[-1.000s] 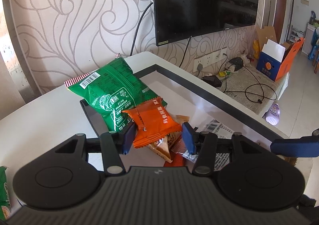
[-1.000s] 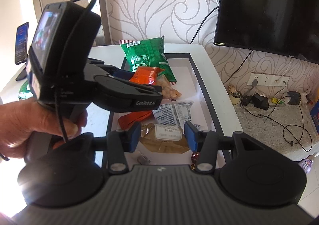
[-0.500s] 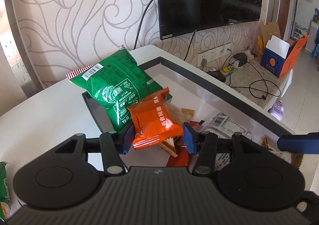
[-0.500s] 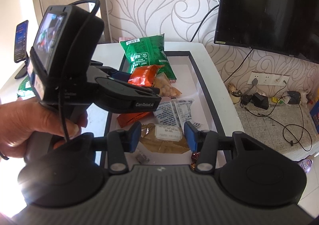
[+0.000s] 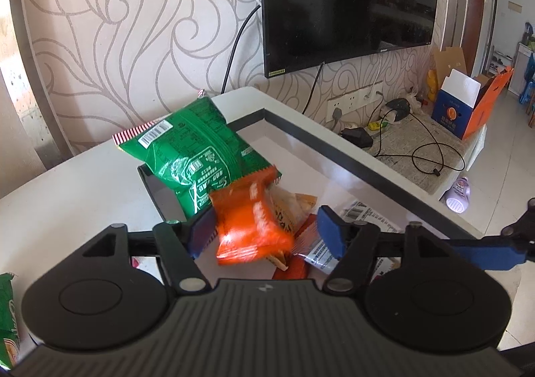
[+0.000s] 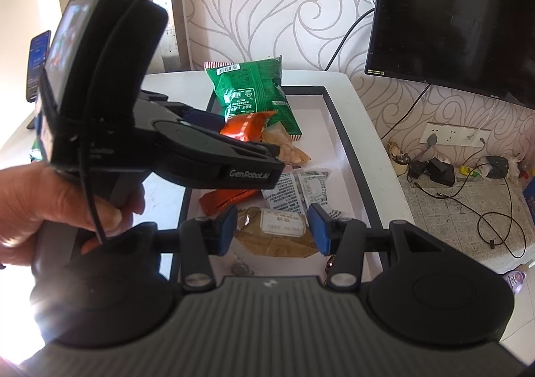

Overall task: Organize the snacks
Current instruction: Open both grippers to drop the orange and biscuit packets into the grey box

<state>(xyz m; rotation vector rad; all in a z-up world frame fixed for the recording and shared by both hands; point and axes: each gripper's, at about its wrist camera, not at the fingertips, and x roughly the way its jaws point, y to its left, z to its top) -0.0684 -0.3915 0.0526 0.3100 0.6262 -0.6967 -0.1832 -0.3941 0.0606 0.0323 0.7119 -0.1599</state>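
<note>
- Tray (image 5: 351, 163): black-rimmed, white floor, ahead of and under both sets of jaws; the snacks lie heaped at its near end.
- Green bag (image 5: 194, 156): beyond the left jaws, propped on the tray's far-left rim, half out of the tray.
- Left gripper (image 5: 264, 233): jaws wide apart. Orange packet (image 5: 250, 226) sits between them, blurred, close against the left pad; no clamp from the right pad visible, so it reads as loose or dropping.
- Right gripper (image 6: 272, 226): jaws open, holding nothing, poised above a tan packet (image 6: 277, 236) in the tray.
- Step judged: dropping the orange packet into the tray. To do it well, keep the jaws spread and lift straight clear, so the pad does not drag the packet onto the rim.
- Right view alone shows the hand (image 6: 50, 206) on the left tool and the white packets (image 6: 297, 189); left view alone shows the pad gap.
</note>
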